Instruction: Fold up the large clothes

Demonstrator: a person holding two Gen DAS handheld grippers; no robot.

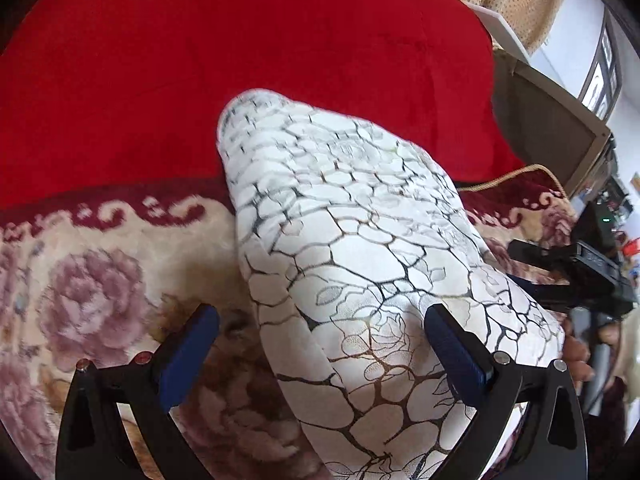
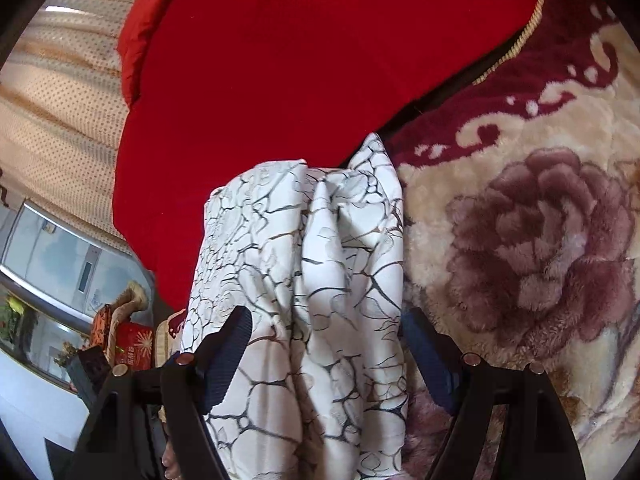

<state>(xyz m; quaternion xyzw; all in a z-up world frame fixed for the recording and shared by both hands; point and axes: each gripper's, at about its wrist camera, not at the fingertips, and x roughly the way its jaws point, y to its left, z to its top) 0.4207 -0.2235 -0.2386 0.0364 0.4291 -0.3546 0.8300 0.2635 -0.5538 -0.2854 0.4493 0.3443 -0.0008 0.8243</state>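
A white garment (image 1: 360,248) printed with black and brown crackle lines lies as a long folded strip on the bed, running from the red blanket down to the lower right. My left gripper (image 1: 322,316) stands open just over its near end. One blue-padded finger (image 1: 192,344) is over the floral blanket and the other is on the cloth. In the right wrist view the same garment (image 2: 304,280) bunches in soft folds between the fingers of my right gripper (image 2: 326,316). Its jaws stand wide and open, with the cloth filling the gap.
A red blanket (image 1: 260,60) covers the far half of the bed, and a plush floral blanket (image 2: 540,240) the near half. A grey box (image 1: 552,132) and a dotted beige curtain (image 2: 52,100) stand beyond the bed edge. A hand (image 1: 576,356) shows at the garment's right.
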